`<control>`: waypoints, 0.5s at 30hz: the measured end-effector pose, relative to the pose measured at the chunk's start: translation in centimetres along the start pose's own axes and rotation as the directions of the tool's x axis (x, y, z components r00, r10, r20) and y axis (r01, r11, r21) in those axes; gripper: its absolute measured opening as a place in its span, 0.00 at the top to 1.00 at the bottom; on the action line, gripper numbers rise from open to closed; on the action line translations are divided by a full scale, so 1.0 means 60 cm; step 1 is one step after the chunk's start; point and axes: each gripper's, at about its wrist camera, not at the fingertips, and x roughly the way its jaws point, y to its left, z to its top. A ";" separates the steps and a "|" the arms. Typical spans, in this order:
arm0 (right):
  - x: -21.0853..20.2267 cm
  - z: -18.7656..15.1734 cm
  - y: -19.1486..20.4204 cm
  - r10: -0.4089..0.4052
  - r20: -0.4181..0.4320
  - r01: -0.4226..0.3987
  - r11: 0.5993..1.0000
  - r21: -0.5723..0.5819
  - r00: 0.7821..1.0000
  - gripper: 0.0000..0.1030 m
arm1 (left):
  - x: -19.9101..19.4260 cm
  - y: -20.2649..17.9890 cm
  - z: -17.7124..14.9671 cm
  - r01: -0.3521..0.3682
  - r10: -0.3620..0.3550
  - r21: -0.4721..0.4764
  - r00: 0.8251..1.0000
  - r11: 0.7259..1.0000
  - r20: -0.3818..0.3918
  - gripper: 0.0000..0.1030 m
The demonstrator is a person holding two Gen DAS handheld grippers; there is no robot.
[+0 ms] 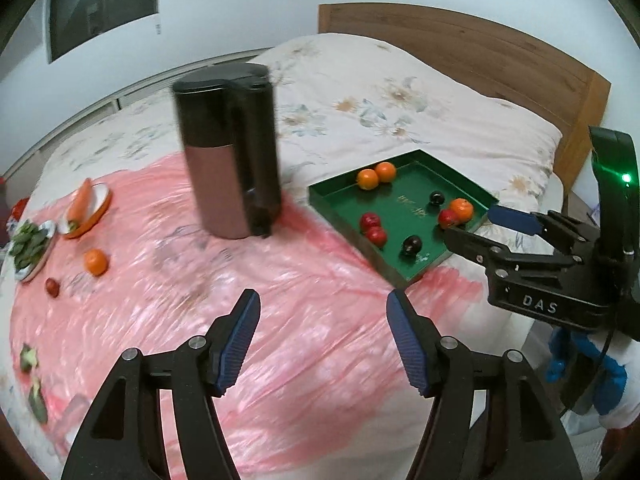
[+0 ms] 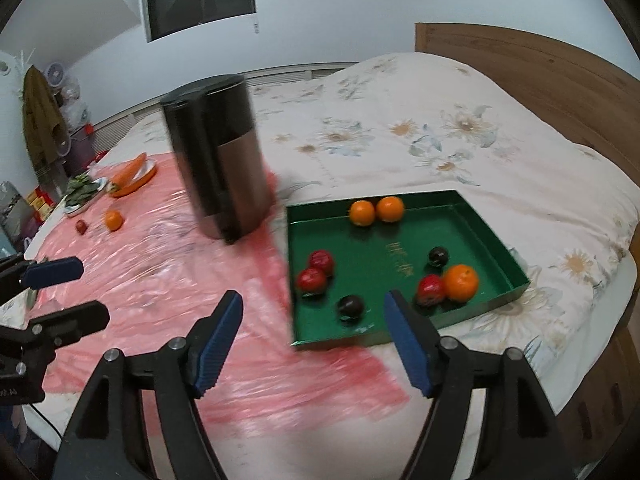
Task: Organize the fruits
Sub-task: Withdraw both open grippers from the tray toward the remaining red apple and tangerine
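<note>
Both grippers empty with jaws apart — left gripper hangs over the pink plastic sheet, right gripper sits at the near edge of the green tray, nothing between the pads of either. The tray lies at about 2 o'clock from the left gripper, on the floral bed cover; its raised walls look meant to stop round fruit rolling off the soft bed. Count inside: three oranges, three red fruits, two dark plums — eight. Like fruits mostly paired, so probably sorted by kind. Still loose on the sheet at 10 o'clock: one loose orange, one small red fruit. Tall dark canister stands at 12 o'clock. The carrot sits on a plate apart; likely not part of this.
</note>
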 end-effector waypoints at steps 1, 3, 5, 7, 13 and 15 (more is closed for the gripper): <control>-0.004 -0.006 0.010 0.003 -0.002 -0.003 1.000 -0.003 1.000 0.00 | -0.006 0.005 -0.006 -0.006 0.006 -0.007 1.000 1.000 0.001 0.41; -0.008 -0.013 0.020 0.006 -0.006 -0.006 1.000 -0.003 1.000 0.00 | -0.020 0.015 -0.021 -0.017 0.018 -0.023 1.000 1.000 0.007 0.39; -0.011 -0.022 0.031 0.009 -0.013 -0.009 1.000 -0.003 1.000 0.00 | -0.028 0.023 -0.031 -0.027 0.027 -0.036 1.000 0.999 0.012 0.38; -0.015 -0.032 0.042 0.012 -0.018 -0.012 1.000 -0.004 1.000 0.00 | -0.035 0.030 -0.043 -0.040 0.041 -0.050 0.999 0.998 0.015 0.35; -0.023 -0.052 0.084 0.039 -0.018 -0.039 0.999 -0.020 0.999 0.00 | -0.061 0.058 -0.075 -0.086 0.088 -0.072 0.996 0.994 0.029 0.29; -0.024 -0.056 0.099 0.056 -0.016 -0.057 0.998 -0.025 0.998 0.00 | -0.073 0.071 -0.086 -0.103 0.106 -0.080 0.994 0.991 0.035 0.29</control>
